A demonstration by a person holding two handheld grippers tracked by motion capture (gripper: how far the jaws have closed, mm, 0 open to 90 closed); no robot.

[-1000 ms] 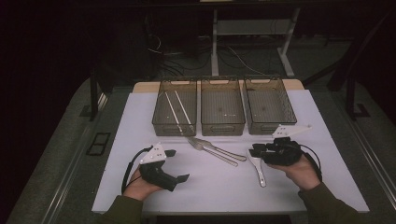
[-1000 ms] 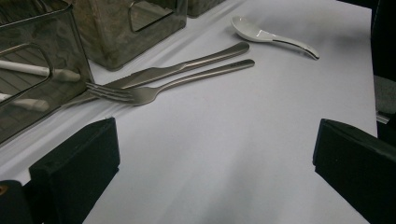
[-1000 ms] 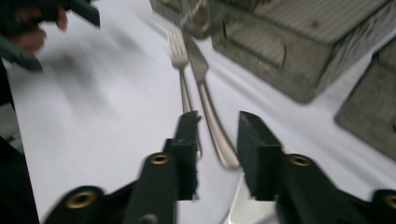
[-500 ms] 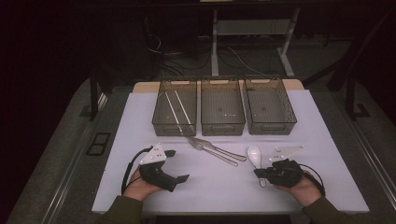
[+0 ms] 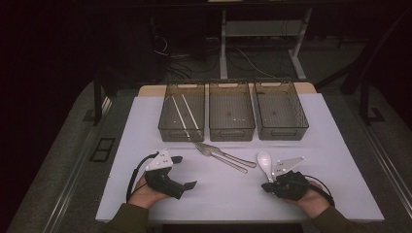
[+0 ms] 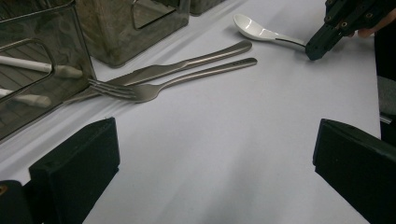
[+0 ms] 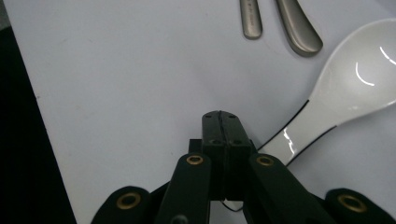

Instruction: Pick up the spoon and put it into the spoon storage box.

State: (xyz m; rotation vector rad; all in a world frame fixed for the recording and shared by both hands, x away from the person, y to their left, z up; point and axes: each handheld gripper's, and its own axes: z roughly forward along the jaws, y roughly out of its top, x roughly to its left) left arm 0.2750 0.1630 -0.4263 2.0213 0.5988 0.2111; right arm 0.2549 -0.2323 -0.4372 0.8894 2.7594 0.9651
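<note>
My left gripper [image 5: 184, 171] rests open on the white table at front left, with nothing between its wide-apart jaws [image 6: 215, 172]. My right gripper [image 5: 266, 186] lies at front right, pointing left, its jaws shut on nothing [image 7: 221, 126]. A white ceramic spoon [image 5: 265, 160] lies just ahead of it, bowl up. The spoon [image 7: 355, 88] has its handle running beside the shut jaws and under the linkage. From the left gripper view, the spoon [image 6: 261, 31] reaches to the right gripper's tip [image 6: 317, 44]. A steel fork [image 6: 140, 91] and knife [image 6: 187, 65] lie side by side mid-table.
Three smoky clear bins stand in a row at the back: the left bin [image 5: 180, 132] holds white chopsticks [image 5: 187, 112], while the middle bin [image 5: 231, 132] and right bin [image 5: 282, 131] look empty. The fork and knife [image 5: 223, 155] lie in front of them. Dark floor surrounds the table.
My right gripper has drawn back toward the table's front edge, leaving the spoon in plain view ahead of it. The left gripper has stayed put.
</note>
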